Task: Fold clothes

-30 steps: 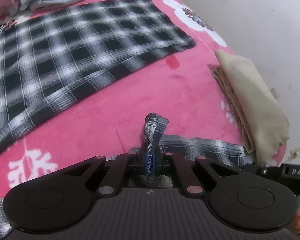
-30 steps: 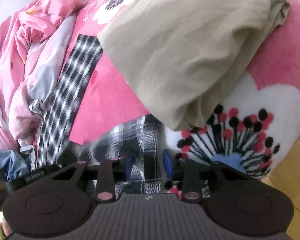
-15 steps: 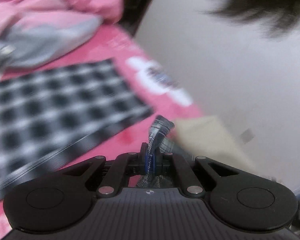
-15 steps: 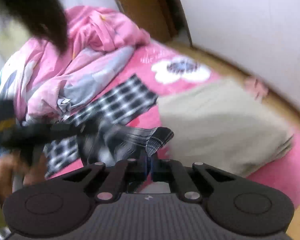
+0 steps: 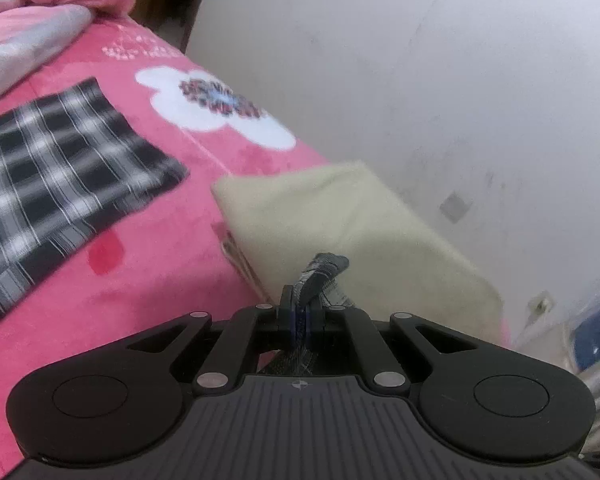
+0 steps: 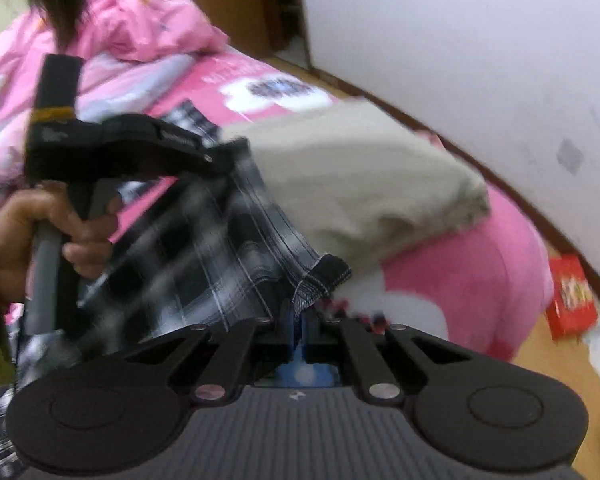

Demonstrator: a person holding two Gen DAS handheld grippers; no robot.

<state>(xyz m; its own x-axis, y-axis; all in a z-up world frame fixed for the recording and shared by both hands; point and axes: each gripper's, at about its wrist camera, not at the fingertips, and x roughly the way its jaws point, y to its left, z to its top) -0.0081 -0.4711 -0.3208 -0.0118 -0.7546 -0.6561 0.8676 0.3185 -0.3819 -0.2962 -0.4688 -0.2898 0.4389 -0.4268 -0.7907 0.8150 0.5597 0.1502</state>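
Plaid garment (image 6: 204,256): corners pinched in closed left gripper (image 5: 300,312) and right gripper (image 6: 300,312), above pink blanket (image 5: 148,280).

pink blanket (image 5: 172,280), white wall (image 5: 420,80), red box (image 6: 572,298)

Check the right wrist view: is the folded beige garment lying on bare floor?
No, the folded beige garment rests on the pink fleece blanket.
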